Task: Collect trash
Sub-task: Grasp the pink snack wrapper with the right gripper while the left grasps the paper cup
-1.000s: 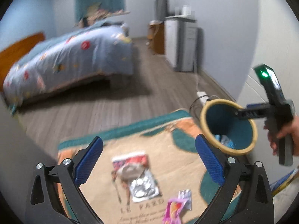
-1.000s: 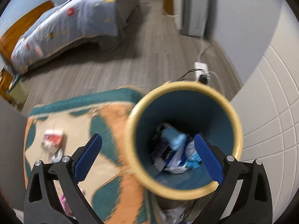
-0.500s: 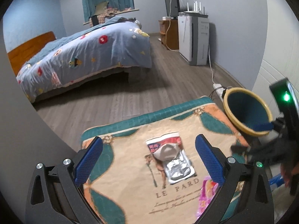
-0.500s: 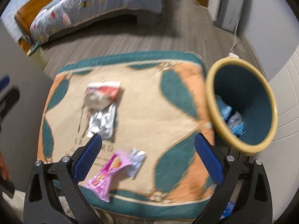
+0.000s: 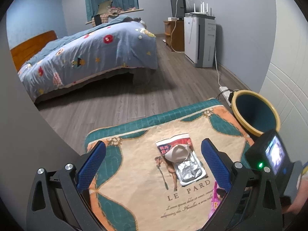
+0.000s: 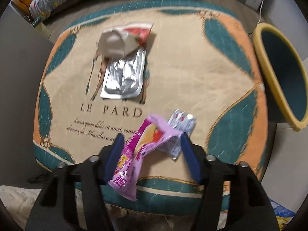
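Bedroom bench, front edge: your half-open right gripper (image 6: 152, 148) straddles the crinkled pink plastic snack wrapper (image 6: 138, 148); close squarely. Left gripper (image 5: 154, 161) open, empty.

My right tool (image 6: 151, 144) hides part of the pink wrapper (image 6: 134, 157). The bin's (image 6: 279, 73) inside is out of sight, and the surface's (image 6: 192, 73) print is motion-blurred.
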`<move>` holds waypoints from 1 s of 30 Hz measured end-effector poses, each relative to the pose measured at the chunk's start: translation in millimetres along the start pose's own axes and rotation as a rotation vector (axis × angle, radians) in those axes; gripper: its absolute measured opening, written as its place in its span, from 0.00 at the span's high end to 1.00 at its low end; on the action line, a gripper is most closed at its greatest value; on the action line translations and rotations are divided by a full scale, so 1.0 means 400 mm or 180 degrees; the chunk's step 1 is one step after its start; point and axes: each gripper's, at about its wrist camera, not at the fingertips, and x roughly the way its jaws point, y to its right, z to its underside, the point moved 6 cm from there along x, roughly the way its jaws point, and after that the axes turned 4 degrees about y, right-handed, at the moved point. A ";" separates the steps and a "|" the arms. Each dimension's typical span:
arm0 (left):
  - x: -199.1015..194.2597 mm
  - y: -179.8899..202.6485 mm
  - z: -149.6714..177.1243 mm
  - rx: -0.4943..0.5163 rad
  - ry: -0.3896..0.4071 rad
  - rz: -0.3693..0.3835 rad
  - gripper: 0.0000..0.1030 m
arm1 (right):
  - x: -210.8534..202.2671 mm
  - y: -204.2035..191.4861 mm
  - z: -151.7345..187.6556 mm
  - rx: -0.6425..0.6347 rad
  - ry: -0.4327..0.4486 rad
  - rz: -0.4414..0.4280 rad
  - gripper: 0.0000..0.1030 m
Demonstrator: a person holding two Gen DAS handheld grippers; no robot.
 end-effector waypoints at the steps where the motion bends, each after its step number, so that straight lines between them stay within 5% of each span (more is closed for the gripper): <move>1: 0.002 -0.003 0.000 -0.0008 -0.0001 0.0004 0.05 | 0.008 -0.005 0.003 -0.0002 -0.0033 -0.0021 0.59; 3: 0.003 -0.006 -0.001 -0.0021 -0.0003 0.0009 0.05 | 0.014 -0.014 0.003 -0.0065 -0.0072 -0.0032 0.85; 5: 0.006 -0.008 -0.002 -0.0034 -0.0002 0.0013 0.05 | 0.001 -0.023 -0.010 -0.0188 -0.0002 0.0025 0.90; 12: 0.018 -0.015 0.000 -0.0055 -0.0030 -0.0013 0.05 | -0.115 -0.023 -0.113 -0.0382 0.0368 0.0036 0.90; 21: 0.149 0.004 0.023 -0.0129 -0.0349 -0.0052 0.05 | -0.199 0.140 -0.275 -0.0346 0.0797 0.0268 0.91; 30: 0.330 0.075 0.083 -0.0235 -0.0848 0.0128 0.05 | -0.113 0.238 -0.302 -0.0007 0.0625 0.0151 0.90</move>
